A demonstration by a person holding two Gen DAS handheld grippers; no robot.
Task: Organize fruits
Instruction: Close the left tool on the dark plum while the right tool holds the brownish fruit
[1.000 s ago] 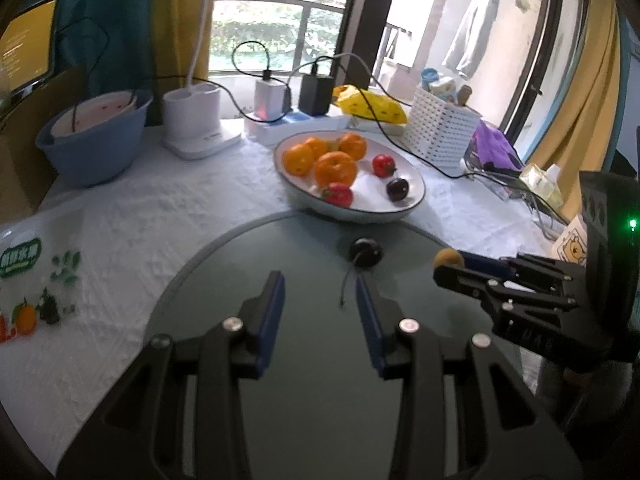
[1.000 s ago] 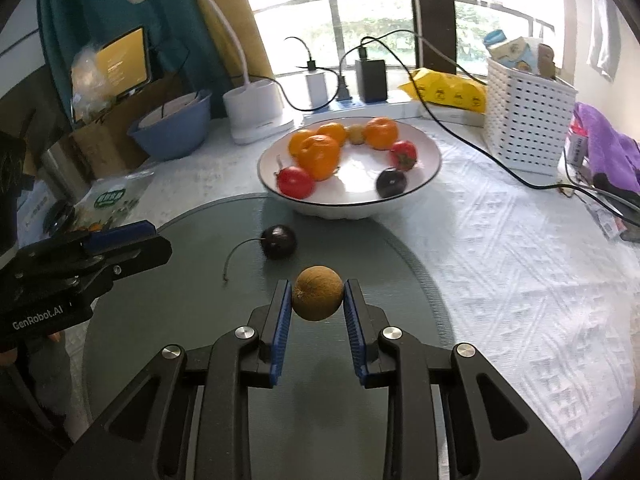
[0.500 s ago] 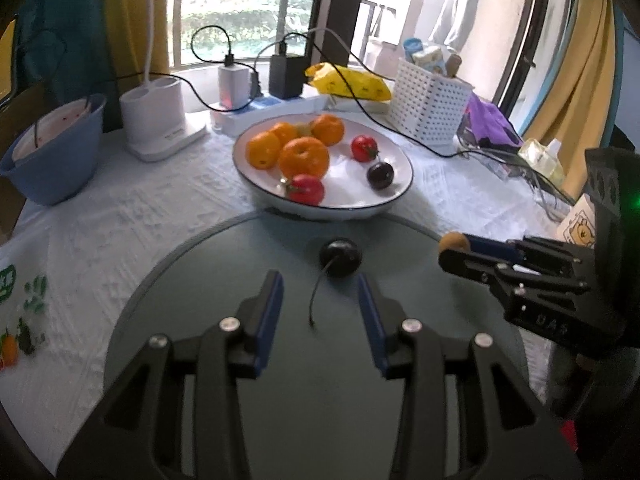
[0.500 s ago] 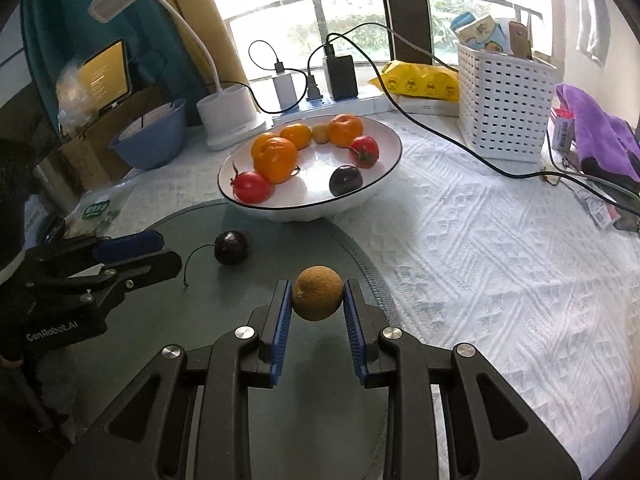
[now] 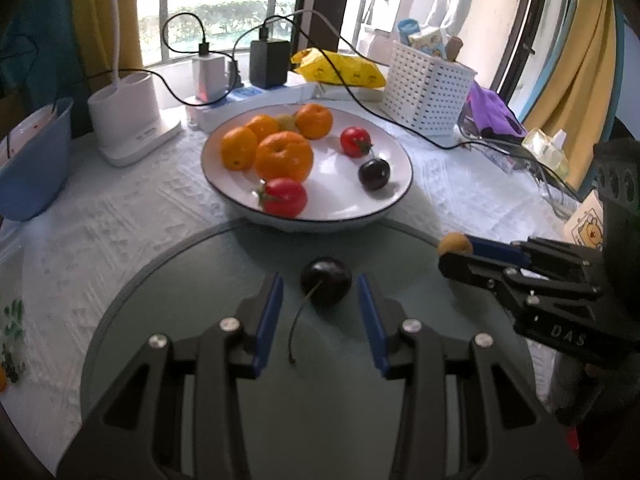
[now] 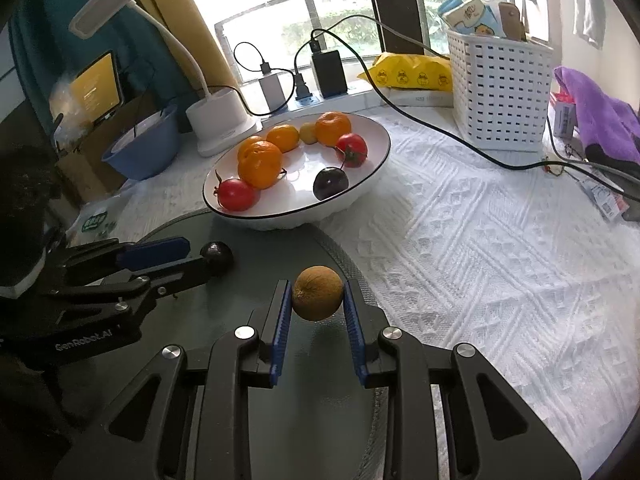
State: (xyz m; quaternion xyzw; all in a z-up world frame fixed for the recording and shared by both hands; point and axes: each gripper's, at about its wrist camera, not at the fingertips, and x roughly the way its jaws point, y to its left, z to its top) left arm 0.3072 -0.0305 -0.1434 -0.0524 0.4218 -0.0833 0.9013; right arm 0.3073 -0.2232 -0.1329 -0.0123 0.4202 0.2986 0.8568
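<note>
Your right gripper (image 6: 316, 294) held the small brown fruit (image 6: 317, 293) tight between its jaws, above the round green mat (image 6: 280, 420). Your left gripper (image 5: 320, 294) had its jaws open a little around the dark cherry (image 5: 326, 280), not touching it. The white bowl (image 5: 384, 204) with 7 fruits sat just behind.

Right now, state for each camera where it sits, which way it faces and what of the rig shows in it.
Left wrist: sits on the left gripper, looking down and forward along its open fingers at the dark cherry on the round mat; the right gripper enters from the right.
Right wrist: sits on the right gripper, shut on a small brown fruit; the left gripper enters from the left.
Both share the fruit bowl, cherry, mat and white basket.
</note>
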